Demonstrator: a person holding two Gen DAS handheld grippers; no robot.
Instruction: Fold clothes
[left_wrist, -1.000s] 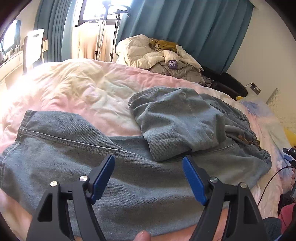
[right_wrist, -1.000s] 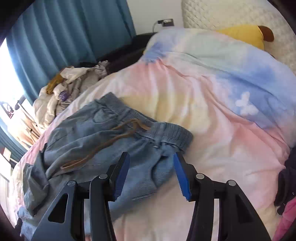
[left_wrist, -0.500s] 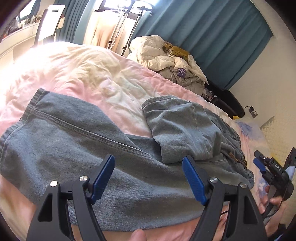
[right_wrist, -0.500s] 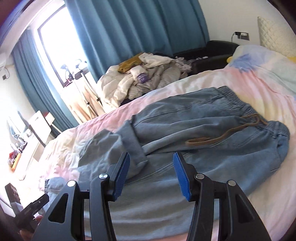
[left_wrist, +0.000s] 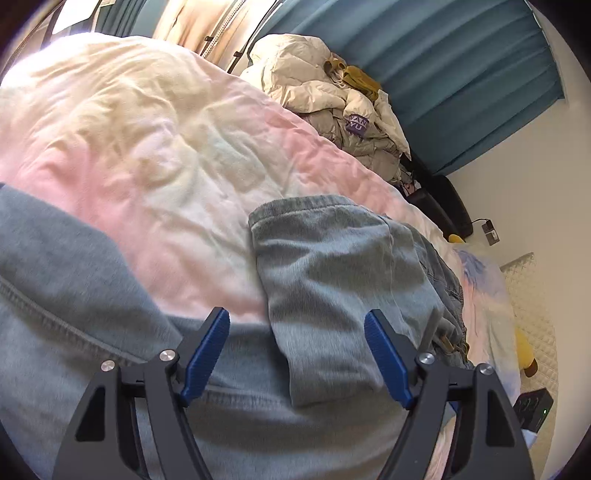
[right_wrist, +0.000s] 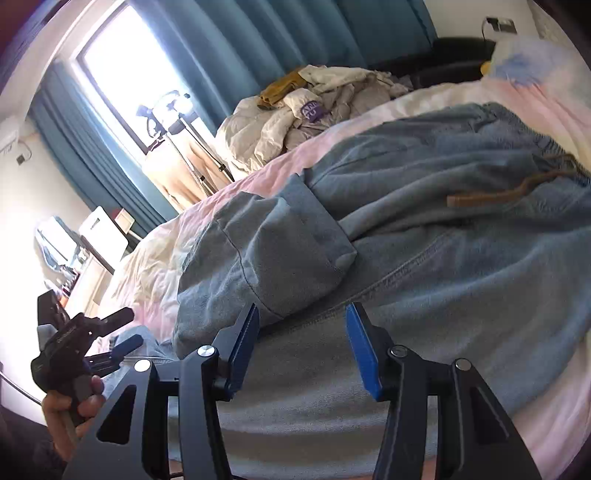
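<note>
Denim trousers (right_wrist: 461, 280) lie spread across a bed (left_wrist: 155, 155) with a pastel duvet; one leg (right_wrist: 266, 258) is doubled back on the garment, its cuff end toward the waistband (right_wrist: 517, 122), where a brown drawstring (right_wrist: 517, 190) lies loose. The other leg (left_wrist: 74, 314) lies flat toward the foot of the bed.

Left claw (left_wrist: 297, 356): spread wide, empty, poised above the fabric at the near edge of the folded leg, pitched downward. In the right wrist view it appears at lower left, held by the person's hand (right_wrist: 70, 410).

Right claw (right_wrist: 303, 349): jaws partly apart, pinching nothing, tilted down over the seam just below the folded leg.

The step in hand is judged to be the approach before a grasp for the next fold. To do it well, each claw should descend on an edge or seam rather than flat cloth, taking both layers, with the two grasps well apart so the denim lifts evenly. The drawstring should stay clear of the pads.

A heap of pale clothing (left_wrist: 332, 99) lies beyond the bed, before teal curtains (left_wrist: 461, 74).
</note>
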